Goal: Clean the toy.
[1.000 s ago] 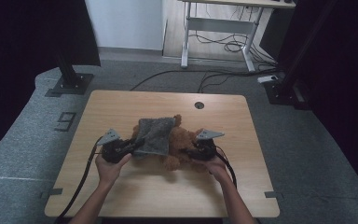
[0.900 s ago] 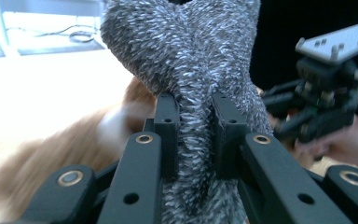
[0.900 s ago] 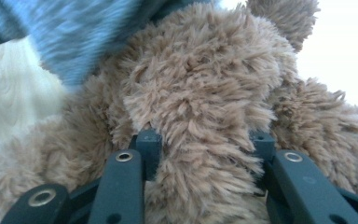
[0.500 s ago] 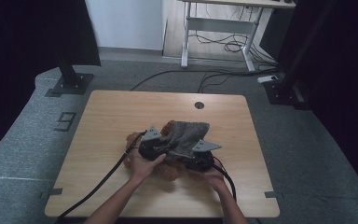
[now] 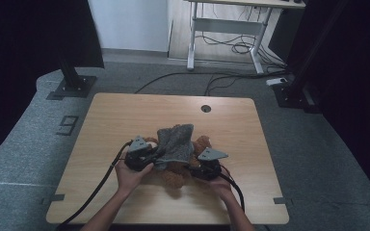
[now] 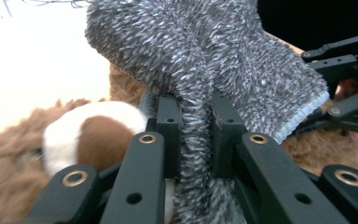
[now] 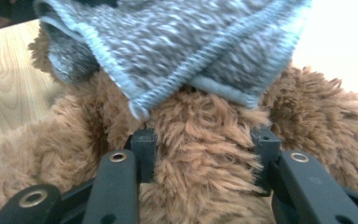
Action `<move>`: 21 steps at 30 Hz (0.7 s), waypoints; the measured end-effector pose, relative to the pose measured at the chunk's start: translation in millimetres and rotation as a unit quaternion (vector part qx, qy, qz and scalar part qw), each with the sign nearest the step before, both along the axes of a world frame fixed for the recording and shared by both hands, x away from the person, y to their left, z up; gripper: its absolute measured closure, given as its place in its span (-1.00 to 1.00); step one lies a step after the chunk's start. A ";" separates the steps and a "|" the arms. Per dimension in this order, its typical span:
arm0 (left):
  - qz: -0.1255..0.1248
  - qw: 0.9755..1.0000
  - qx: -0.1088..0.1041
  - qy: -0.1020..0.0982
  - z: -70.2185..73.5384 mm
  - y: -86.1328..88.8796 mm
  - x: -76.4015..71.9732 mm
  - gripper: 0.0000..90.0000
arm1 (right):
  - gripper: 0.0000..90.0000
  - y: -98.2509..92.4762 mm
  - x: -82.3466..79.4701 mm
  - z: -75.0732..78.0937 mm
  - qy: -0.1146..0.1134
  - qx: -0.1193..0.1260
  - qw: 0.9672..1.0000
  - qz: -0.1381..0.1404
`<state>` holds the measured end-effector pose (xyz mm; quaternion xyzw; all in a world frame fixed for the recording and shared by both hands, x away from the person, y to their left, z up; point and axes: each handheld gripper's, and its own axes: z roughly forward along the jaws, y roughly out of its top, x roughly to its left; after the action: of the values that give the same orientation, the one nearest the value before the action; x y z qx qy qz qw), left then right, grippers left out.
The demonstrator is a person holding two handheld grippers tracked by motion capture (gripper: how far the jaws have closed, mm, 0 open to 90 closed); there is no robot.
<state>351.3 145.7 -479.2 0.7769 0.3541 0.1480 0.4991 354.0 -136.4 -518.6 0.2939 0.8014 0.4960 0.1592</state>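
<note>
A brown plush bear [image 5: 173, 177] lies on the wooden table [image 5: 125, 115] with a grey knitted cloth [image 5: 176, 142] draped over it. My left gripper [image 5: 150, 157] is at the bear's left, shut on a fold of the grey cloth [image 6: 223, 60]. The fold is pinched between the left gripper's [image 6: 196, 135] pads, and the bear's brown-and-white face [image 6: 93, 135] sits just beside them. My right gripper [image 5: 195, 168] is at the bear's right. Its jaws have eased slightly wider, but the right gripper [image 7: 205, 144] still squeezes a furry part of the bear [image 7: 200, 126] under the cloth's hem [image 7: 177, 42].
A round cable hole [image 5: 205, 109] sits near the table's far edge. Bare wood lies on all sides of the bear. On the floor beyond are a black stand base [image 5: 72, 84], loose cables [image 5: 212, 77] and a white desk frame [image 5: 226, 24].
My left gripper swung right over the bear, then came partway back left, pulling the grey cloth with it. The right hand drew slightly toward the table's near edge.
</note>
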 end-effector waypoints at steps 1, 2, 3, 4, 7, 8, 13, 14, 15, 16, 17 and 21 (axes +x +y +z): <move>0.001 1.000 -0.003 -0.003 0.8 2.5 -2.5 0.72 | 0.26 0.0 -0.6 0.1 0.000 -0.001 1.000 -0.002; 0.002 1.000 -0.006 -0.007 1.7 5.1 -4.4 0.72 | 0.26 -0.4 -0.8 -0.3 0.000 0.002 1.000 -0.003; 0.005 1.000 -0.007 -0.011 2.6 7.9 -5.8 0.72 | 0.26 -1.0 -0.8 -0.8 0.001 0.005 1.000 -0.003; 0.008 1.000 -0.011 -0.013 3.6 11.6 -6.8 0.72 | 0.26 -1.7 -0.6 -1.3 0.002 0.007 1.000 -0.003; 0.028 0.999 -0.024 -0.019 7.1 26.1 -7.9 0.72 | 0.27 -3.2 -0.1 -2.4 0.002 0.013 1.000 -0.004; 0.043 0.998 -0.028 -0.021 7.9 35.5 -7.1 0.71 | 0.27 -3.9 0.3 -2.7 0.003 0.015 1.000 -0.004; 0.081 0.994 -0.064 0.024 -11.5 71.1 0.0 0.71 | 0.27 -8.3 1.1 -5.5 0.004 0.025 1.000 0.006; 0.081 0.994 -0.071 0.036 -17.5 75.8 1.4 0.71 | 0.27 -7.8 1.0 -5.4 0.002 0.023 1.000 0.007; 0.085 0.993 -0.068 0.038 -19.6 78.7 1.6 0.71 | 0.27 -6.6 0.7 -5.4 0.000 0.021 1.000 0.006; 0.090 0.993 -0.063 0.038 -20.3 81.5 1.7 0.71 | 0.27 -5.8 0.6 -5.3 -0.001 0.021 1.000 0.005; 0.095 0.993 -0.059 0.039 -21.1 84.5 1.9 0.71 | 0.27 -5.9 0.8 -5.3 0.001 0.021 1.000 0.005; 0.109 0.991 -0.049 0.053 -29.5 95.6 3.7 0.71 | 0.27 -6.0 0.2 -5.4 0.000 0.022 1.000 0.004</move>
<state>355.0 241.3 -508.7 0.7150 0.4698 0.1426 0.4977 354.2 -142.4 -524.0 0.2939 0.7917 0.5139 0.1510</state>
